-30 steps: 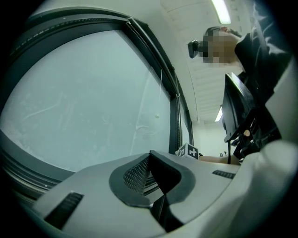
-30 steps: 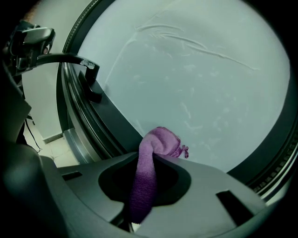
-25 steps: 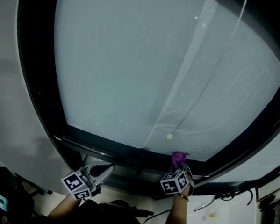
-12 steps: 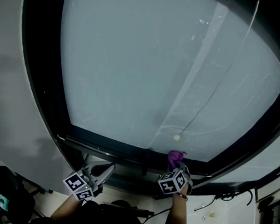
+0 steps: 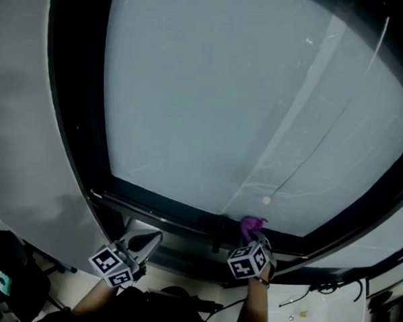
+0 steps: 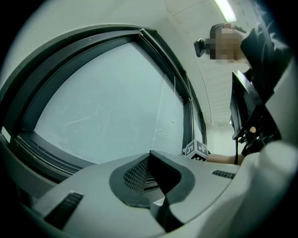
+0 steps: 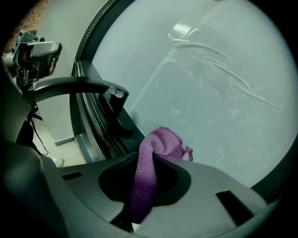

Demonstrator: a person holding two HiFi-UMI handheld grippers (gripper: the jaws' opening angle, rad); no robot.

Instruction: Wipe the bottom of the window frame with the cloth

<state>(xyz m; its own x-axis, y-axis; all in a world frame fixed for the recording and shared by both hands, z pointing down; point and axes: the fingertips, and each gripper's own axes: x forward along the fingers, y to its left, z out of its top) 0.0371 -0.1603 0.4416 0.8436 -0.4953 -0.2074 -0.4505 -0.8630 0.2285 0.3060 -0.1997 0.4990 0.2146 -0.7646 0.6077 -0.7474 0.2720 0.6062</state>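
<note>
Clamping the cloth (image 7: 160, 142), right tongs (image 7: 144, 186) hold it at the frame (image 5: 172, 212).

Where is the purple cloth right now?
The purple cloth is low in the head view, right of middle, pinched in the right gripper at the bottom of the window frame.

Small purple terry cloth (image 7: 148, 160): bunched into a thick roll and pinched between the jaws of the right gripper (image 7: 142, 195). Its loose end pokes forward, low on the window. Dark metal window frame (image 5: 165, 212): bottom rail with stepped channels. The cloth sits at the rail's upper edge, right of its middle.
</note>
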